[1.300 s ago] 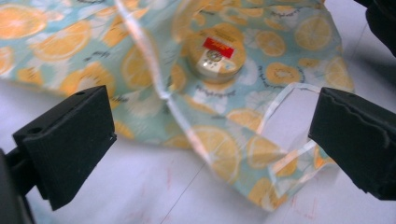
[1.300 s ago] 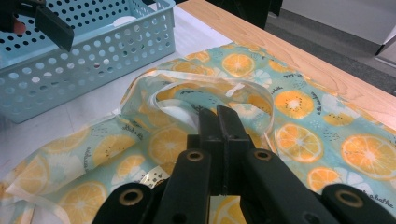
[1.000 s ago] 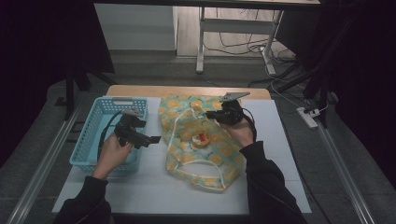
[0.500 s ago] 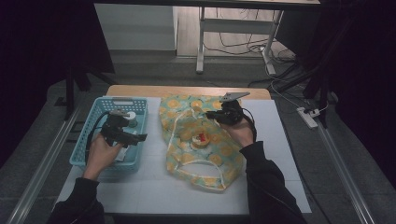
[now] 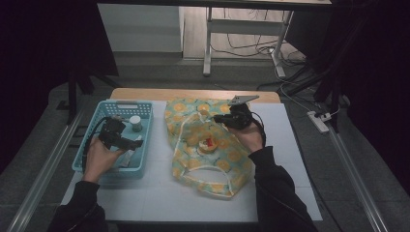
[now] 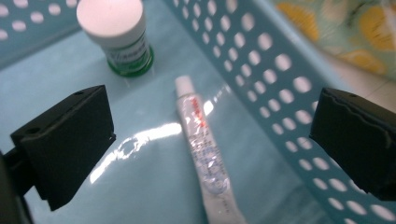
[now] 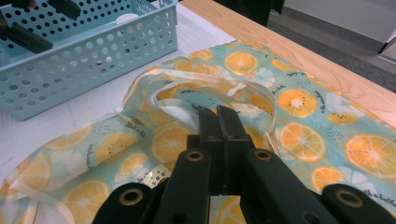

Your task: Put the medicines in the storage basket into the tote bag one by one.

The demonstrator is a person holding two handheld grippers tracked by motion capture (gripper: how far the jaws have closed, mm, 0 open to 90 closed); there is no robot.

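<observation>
While my left gripper (image 6: pixel 205 140) hangs inside the pale blue perforated plastic basket (image 5: pixel 114 140) at the left of the white table top (image 5: pixel 159 198), its two black jaws stand wide apart with nothing pressed between them. Below the gap lies a slim clear plastic tube with a white cap and red print (image 6: pixel 204 144), flat on the basket floor beside the near-right wall. Farther in stands a small white-capped bottle with a green label (image 6: pixel 122 37), upright and apart from the tube. My right gripper (image 7: pixel 219 122) has its jaws pressed together on the rim of the teal fabric bag printed with orange slices (image 5: pixel 208 145), which lies flat at the middle of the table, just right of the basket.
</observation>
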